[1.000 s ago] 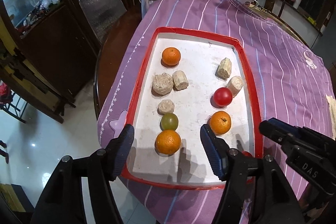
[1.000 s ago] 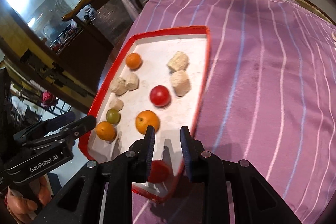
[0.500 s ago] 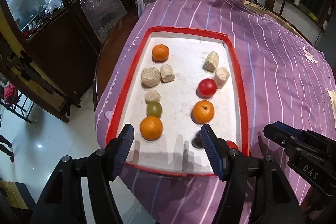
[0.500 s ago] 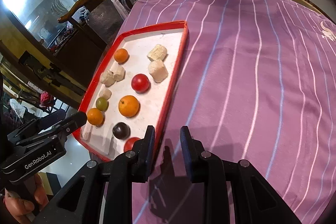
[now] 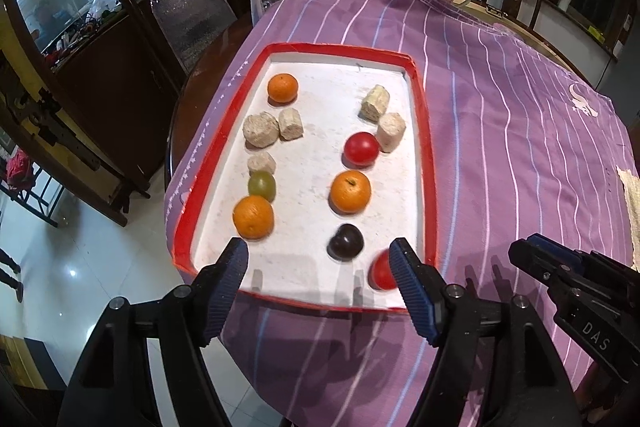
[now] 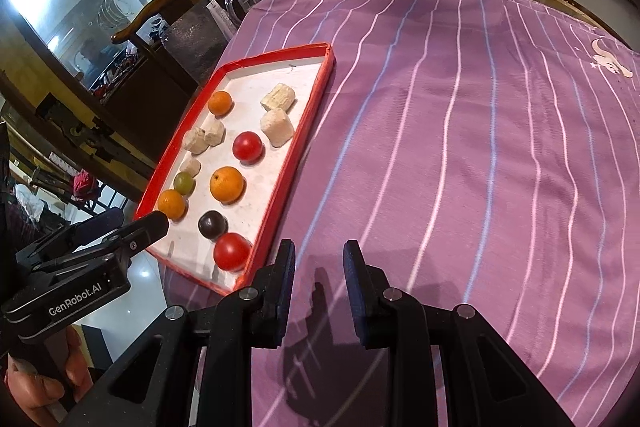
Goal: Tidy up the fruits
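White letters reading "GenRobot.AI" run along the black body of the left hand-held gripper (image 6: 72, 291), seen from the right wrist. The black right hand-held gripper (image 5: 576, 287), seen from the left wrist, carries "DAS" in pale letters on its side.

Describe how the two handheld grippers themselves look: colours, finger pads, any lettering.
Both are black plastic with silver screws. The left gripper has blue ribbed finger pads; its body reads GenRobot.AI in white. The right gripper has dark ribbed pads and white DAS lettering. A bare hand grips the left one.
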Demonstrator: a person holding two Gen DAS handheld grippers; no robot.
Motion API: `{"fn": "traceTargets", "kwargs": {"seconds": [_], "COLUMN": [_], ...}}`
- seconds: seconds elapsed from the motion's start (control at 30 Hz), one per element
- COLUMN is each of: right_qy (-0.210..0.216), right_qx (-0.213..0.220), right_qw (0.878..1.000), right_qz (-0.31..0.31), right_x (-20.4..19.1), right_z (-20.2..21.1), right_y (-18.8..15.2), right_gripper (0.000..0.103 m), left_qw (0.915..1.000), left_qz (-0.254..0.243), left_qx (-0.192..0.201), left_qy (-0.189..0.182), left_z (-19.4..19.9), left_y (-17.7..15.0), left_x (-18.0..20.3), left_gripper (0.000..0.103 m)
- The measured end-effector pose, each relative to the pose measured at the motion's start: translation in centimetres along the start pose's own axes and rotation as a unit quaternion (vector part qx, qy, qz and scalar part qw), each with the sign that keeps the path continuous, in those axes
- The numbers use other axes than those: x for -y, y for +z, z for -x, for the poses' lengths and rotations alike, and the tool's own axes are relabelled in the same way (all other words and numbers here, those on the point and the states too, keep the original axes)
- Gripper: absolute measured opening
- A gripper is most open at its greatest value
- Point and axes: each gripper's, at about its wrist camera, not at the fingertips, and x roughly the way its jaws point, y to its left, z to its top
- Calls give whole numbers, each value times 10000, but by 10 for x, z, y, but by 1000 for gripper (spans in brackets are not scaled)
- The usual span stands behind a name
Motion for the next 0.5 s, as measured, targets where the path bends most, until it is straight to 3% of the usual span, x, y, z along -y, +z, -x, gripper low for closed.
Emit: {"fn": "traceTargets", "kwargs": {"seconds": [0.5], "right_qy": [-13], "right_qx": [131], "right_qw": [9998], "right_qz": [180], "right_x": [24], "right_z": [30], "right_y": [-16], "right_gripper": [28], "left_qw": [9998], "left_qz": [-6], "left_qx": [145], "left_qy": [143], "left_z": [22], "left_y": [-21], "left_x": [32], "left_gripper": [73]}}
